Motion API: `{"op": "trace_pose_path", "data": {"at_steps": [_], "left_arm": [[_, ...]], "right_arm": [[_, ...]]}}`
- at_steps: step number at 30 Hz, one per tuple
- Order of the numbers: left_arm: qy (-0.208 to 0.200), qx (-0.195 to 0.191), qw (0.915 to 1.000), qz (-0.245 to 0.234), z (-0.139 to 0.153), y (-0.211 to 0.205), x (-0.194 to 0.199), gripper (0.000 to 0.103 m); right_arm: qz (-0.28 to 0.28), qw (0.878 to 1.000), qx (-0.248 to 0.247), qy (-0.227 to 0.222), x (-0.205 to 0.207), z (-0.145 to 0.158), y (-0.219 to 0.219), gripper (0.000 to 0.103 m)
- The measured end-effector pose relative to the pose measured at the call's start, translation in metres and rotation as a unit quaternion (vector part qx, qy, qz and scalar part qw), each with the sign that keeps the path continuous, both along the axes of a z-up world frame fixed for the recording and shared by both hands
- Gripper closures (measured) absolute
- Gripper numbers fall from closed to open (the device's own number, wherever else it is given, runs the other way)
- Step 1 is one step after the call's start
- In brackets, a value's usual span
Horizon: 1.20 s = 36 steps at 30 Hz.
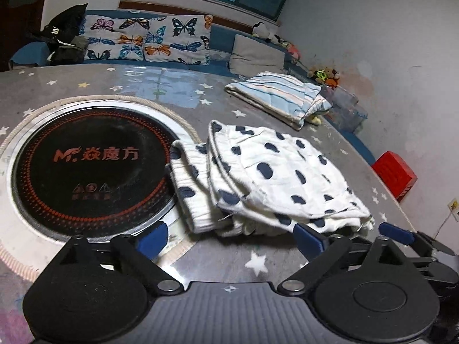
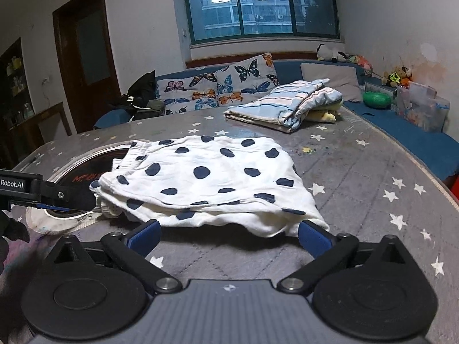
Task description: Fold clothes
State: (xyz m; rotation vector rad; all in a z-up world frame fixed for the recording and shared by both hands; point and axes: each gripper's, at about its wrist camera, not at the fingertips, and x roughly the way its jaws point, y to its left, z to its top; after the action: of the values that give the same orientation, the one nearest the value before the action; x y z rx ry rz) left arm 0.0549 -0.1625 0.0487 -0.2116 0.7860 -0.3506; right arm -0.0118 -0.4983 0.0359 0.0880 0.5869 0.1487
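Note:
A folded white garment with navy spots lies on the grey star-patterned table, its left end over the rim of a round black hob. My left gripper stands open just short of the garment's near edge, nothing between its blue pads. My right gripper is open too, at the garment's near hem, pads apart and pressing on nothing. The right gripper's fingers show at the right of the left wrist view. The left gripper's finger shows at the left of the right wrist view.
A folded striped cloth lies on the far side of the table. Behind it runs a blue sofa with a butterfly cushion, toys, a green bowl and a plastic box. A red box sits beyond the right edge.

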Motion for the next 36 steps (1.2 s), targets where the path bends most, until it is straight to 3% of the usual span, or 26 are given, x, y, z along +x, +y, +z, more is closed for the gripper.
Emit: {"op": "trace_pose_path", "data": {"at_steps": [3,15,22,36], "left_arm": [[-0.003,-0.003,1.0,0.005,-0.001,0.004,-0.005,0.0],[-0.024,-0.029,0.9991,0.019,0.001,0.022,-0.027,0.0],[-0.028,-0.021,0.9991,0.025,0.0,0.026,-0.039,0.0],[-0.037,-0.001,0.9993,0.008,0.0,0.024,-0.071,0.0]], "right_arm": [[-0.005,1.0,-0.01,-0.003,-0.005,0.002,0.006,0.0],[-0.015,1.0,-0.007,-0.001,-0.019,0.001,0.024,0.0],[-0.023,1.0,-0.011,0.006,-0.025,-0.001,0.035,0.0],[-0.047,0.999,0.009,-0.025,-0.054,0.002,0.045,0.0]]}}
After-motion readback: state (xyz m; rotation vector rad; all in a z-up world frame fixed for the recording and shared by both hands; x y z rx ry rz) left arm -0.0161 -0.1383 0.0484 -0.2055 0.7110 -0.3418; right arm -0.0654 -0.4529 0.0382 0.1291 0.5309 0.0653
